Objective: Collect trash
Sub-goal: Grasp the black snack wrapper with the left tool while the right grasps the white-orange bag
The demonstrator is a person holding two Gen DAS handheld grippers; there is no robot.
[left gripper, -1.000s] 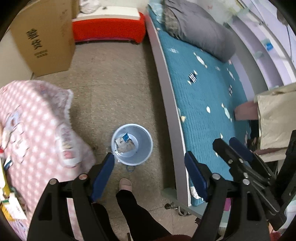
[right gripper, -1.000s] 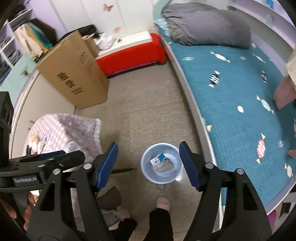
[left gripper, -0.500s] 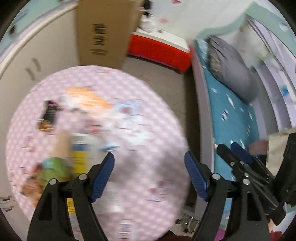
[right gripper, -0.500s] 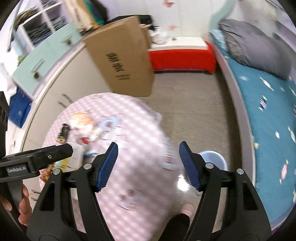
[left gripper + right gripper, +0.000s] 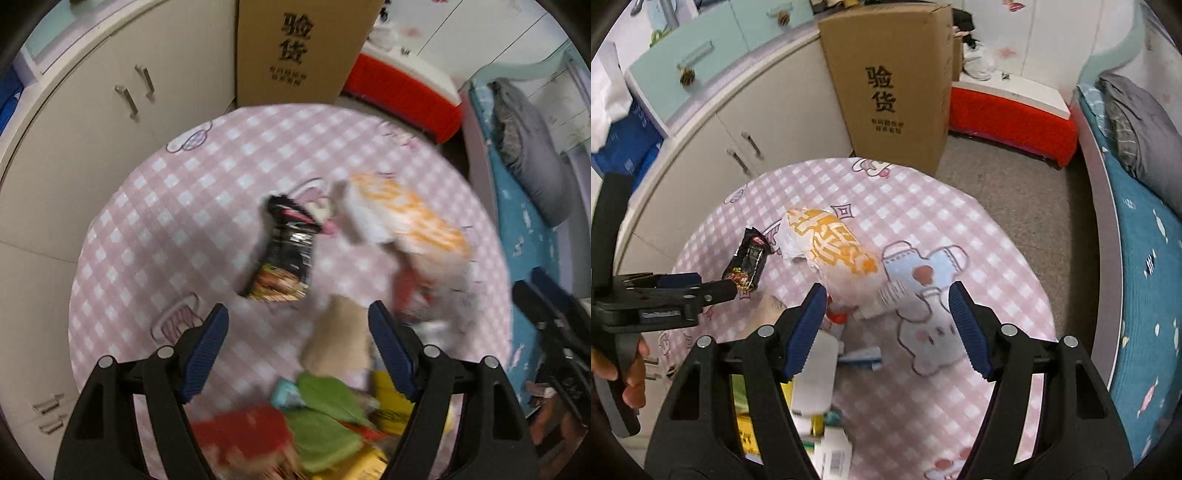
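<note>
Pink-checked table (image 5: 960, 229) beside cupboards (image 5: 713, 140)

Cardboard box (image 5: 897, 92) behind pink checked tablecloth (image 5: 979, 236), bed (image 5: 1145, 258) alongside.

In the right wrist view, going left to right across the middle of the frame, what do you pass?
Left gripper → black snack wrapper → white-and-orange bag → pink checked table → bare floor → teal bed.
</note>
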